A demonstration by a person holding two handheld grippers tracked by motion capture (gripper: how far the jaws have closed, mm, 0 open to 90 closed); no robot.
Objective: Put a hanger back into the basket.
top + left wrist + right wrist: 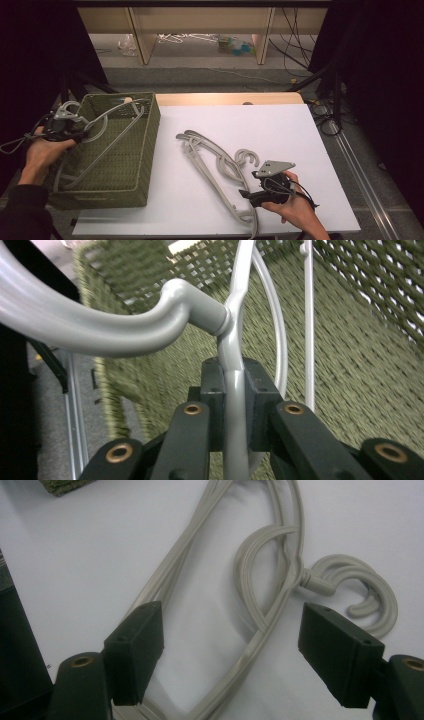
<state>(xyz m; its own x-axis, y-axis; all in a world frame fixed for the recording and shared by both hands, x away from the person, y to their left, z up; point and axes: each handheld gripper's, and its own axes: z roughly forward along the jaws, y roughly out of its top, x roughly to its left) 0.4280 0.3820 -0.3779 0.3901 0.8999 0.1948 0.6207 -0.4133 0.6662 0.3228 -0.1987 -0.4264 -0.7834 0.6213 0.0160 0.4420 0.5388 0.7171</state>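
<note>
My left gripper (pixel 79 132) is shut on a grey plastic hanger (pixel 116 119) close to its hook, holding it at the left side of the green woven basket (pixel 149 150). In the left gripper view the pads (pixel 214 390) pinch the hanger's thin bar (pixel 235 405) just below the hook's neck (pixel 150 325), with the basket's weave (pixel 360 365) behind. A stack of grey hangers (pixel 210 160) lies on the white table. My right gripper (pixel 249 186) hovers over their near end, open. Its jaws (pixel 232 645) straddle the hangers' bars (pixel 280 580) without touching, and the hooks (pixel 372 587) curl to the right.
The white tabletop (pixel 280 130) has free room to the right and behind the hangers. The basket stands on the table's left part. Dark curtains flank the scene, and cables (pixel 300 45) and shelving lie on the floor beyond the far edge.
</note>
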